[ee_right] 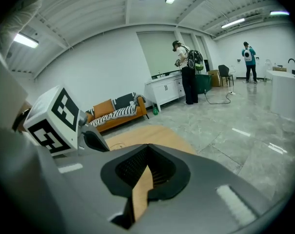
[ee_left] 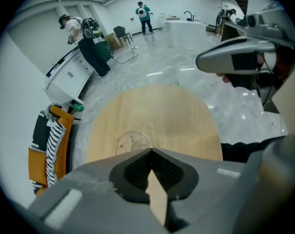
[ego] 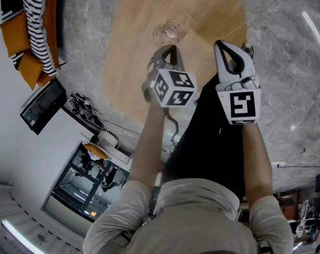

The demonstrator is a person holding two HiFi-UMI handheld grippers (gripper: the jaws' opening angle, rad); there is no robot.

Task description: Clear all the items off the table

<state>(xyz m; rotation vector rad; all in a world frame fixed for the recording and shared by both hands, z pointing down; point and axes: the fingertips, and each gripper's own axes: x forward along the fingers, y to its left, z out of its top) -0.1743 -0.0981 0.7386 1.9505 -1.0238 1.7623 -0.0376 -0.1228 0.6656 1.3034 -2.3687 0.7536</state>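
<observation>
Tongs both pinched together, empty: left tongs (ego: 169, 51), right tongs (ego: 223, 46). Clear glass dish (ego: 170, 32) sits upper centre on tabletop (ego: 133, 52), just beyond left tongs. Left nearer.

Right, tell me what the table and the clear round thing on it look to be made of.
The table looks like light wood or wood veneer with a matt finish: even tan tone, faint grain streaks, no glare. The clear round thing is glass or clear plastic, glossy: the tabletop shows through it and its rim catches bright highlights. Which of the two cannot be told.
</observation>
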